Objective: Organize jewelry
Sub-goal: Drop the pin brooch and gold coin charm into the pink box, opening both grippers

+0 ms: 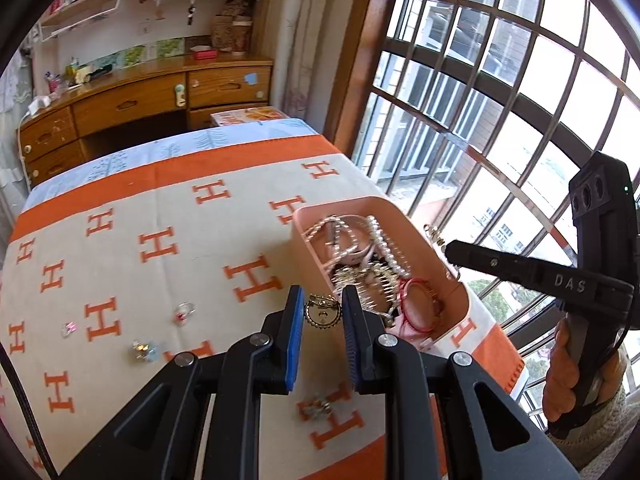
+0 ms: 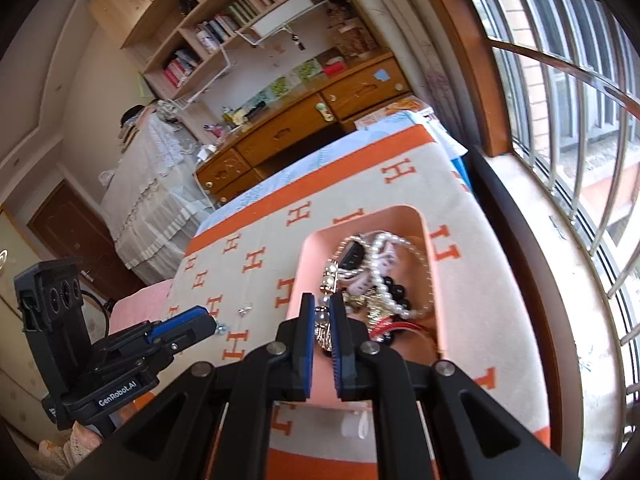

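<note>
Left gripper (image 1: 322, 312) pinching round gold toothed brooch (image 1: 322, 313); right gripper (image 2: 322, 326) pinching pale beaded trinket (image 2: 323, 330). Pink plastic tray (image 1: 304, 236) just ahead, already heaped with pearls. Small clear-stone pieces (image 1: 184, 313) left on blanket.

Two hand-held grippers, both angled downward, each clamped on a small piece.

Left gripper (image 1: 322, 314): blue-padded fingers (image 1: 294, 336) close together, pinching a round gold toothed brooch (image 1: 322, 313) at their tips. Right gripper (image 2: 323, 330): jaws nearly together, a slim gold beaded trinket (image 2: 323, 330) caught between the pads. In the left wrist view, a hand (image 1: 582, 376) wraps the right gripper's handle, sleeve cuff below.
</note>
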`<state>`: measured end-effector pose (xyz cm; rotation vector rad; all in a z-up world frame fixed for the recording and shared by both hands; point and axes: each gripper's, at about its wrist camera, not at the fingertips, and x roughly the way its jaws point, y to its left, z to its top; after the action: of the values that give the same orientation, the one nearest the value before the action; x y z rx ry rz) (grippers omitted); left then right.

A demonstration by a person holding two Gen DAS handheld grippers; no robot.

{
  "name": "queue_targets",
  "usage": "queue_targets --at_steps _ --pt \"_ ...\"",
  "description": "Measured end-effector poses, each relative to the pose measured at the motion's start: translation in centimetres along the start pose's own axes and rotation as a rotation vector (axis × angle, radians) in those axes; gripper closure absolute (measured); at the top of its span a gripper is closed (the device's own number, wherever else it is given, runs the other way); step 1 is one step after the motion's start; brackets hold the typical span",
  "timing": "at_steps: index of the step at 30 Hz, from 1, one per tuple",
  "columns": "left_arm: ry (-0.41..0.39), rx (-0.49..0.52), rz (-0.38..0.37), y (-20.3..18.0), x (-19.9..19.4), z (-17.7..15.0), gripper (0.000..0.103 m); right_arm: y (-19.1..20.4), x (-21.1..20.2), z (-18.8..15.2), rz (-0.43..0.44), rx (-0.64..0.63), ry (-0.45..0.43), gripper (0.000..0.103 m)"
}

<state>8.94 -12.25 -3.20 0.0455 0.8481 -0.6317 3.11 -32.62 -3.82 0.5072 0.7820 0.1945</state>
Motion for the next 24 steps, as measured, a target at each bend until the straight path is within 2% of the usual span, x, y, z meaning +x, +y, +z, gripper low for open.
queue_targets --at_steps 5,8,12,15,17,19,24 --pt "0.103 0.001 -0.087 -2.4 4.4 0.5 0.086 -2.5 1.0 -1.1 -0.039 0.065 0.089 0.096" --pt "0.148 -0.014 -0.095 -2.8 6.0 0.1 0.086 -3.2 1.4 -1.6 -0.009 0.096 0.129 0.095" --pt "0.18 -0.034 -0.106 -2.9 6.5 -0.5 0.084 -3.7 1.3 -1.8 0.002 0.126 0.128 0.095" --pt "0.162 -0.018 -0.085 -3.1 5.6 -0.8 0.067 -3.9 1.1 -1.9 0.034 0.137 0.112 0.095" --pt "0.136 -0.009 -0.076 -3.4 4.7 -0.9 0.049 -3.6 1.1 -2.0 0.055 0.13 0.106 0.095" --pt "0.105 0.005 -0.033 -3.6 3.7 -1.2 0.04 -3.2 1.2 -2.2 0.082 0.12 0.101 0.095" --pt "0.054 0.017 0.051 -3.1 1.1 -2.4 0.04 -1.1 1.1 -2.6 0.093 0.048 0.087 0.095"
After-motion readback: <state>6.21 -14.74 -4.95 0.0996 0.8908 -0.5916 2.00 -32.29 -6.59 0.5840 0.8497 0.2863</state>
